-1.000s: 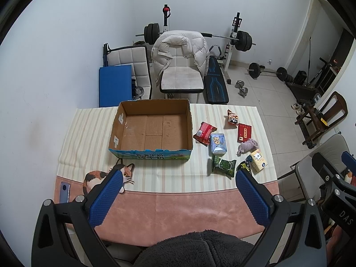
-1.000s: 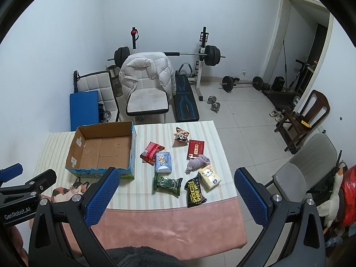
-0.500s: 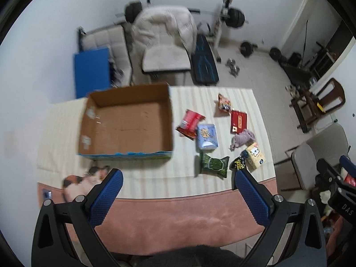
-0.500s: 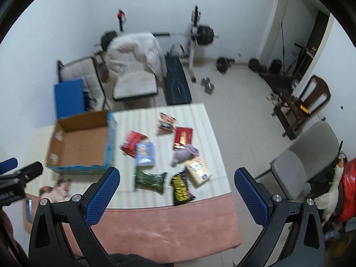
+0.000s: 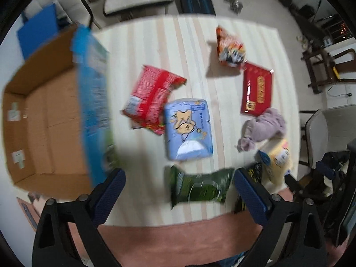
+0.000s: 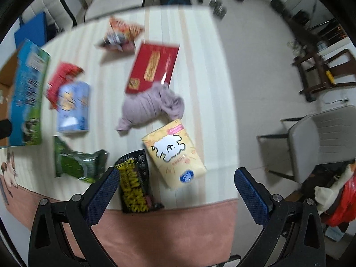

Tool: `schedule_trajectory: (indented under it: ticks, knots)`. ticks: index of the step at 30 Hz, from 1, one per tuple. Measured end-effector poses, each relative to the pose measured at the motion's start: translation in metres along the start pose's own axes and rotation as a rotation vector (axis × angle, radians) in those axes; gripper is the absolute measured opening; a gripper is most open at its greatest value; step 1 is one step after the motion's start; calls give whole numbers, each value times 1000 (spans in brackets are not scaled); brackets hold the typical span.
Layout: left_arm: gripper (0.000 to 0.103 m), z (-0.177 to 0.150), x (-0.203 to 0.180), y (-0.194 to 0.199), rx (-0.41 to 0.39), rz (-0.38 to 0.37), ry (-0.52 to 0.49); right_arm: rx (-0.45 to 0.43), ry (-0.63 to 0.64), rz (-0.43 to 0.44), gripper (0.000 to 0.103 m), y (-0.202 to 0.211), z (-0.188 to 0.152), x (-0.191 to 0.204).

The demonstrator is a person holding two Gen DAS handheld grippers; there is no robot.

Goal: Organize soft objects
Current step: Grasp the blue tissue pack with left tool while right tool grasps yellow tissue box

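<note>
Soft packs lie scattered on the striped tablecloth, right of the open cardboard box. Largest of them, the blue tissue pack overlaps the red striped pack. The lilac cloth touches the yellow tissue pack; the green pouch looks like wipes, though blur hides its print. Your left gripper hovers over the pouch, jaws spread but closing, pinching nothing. Your right gripper hangs spread wide, empty.
</note>
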State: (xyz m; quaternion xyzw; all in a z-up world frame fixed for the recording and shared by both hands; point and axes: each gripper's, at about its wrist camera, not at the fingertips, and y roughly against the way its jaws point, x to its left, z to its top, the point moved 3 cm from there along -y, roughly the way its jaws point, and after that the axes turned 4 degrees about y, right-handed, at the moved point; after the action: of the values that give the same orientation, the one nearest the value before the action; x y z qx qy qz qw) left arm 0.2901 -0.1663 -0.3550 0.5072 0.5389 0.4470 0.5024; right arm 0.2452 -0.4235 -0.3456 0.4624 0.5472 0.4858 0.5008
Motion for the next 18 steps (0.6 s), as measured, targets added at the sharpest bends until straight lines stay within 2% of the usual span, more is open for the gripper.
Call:
schedule_trajectory:
  ticks: [5, 10, 11, 12, 14, 16, 18]
  knots:
    - [99, 27, -11, -68, 133, 8, 24, 95, 16, 25, 103, -64, 8, 1]
    - [98, 35, -11, -120, 217, 32, 54, 135, 27, 51, 103, -93, 9, -2]
    - [94, 35, -10, -127, 226, 33, 63, 146, 29, 54, 103, -99, 10, -3]
    - [84, 34, -10, -132, 233, 39, 66, 151, 29, 56, 103, -104, 10, -5]
    - [78, 31, -14, -134, 208, 61, 50, 164, 28, 71, 101, -113, 11, -7]
    - [59, 28, -18, -134, 185, 98, 21, 182, 19, 82, 98, -115, 10, -10]
    - [52, 23, -21, -135, 178, 99, 10, 198, 9, 101, 92, -119, 10, -14]
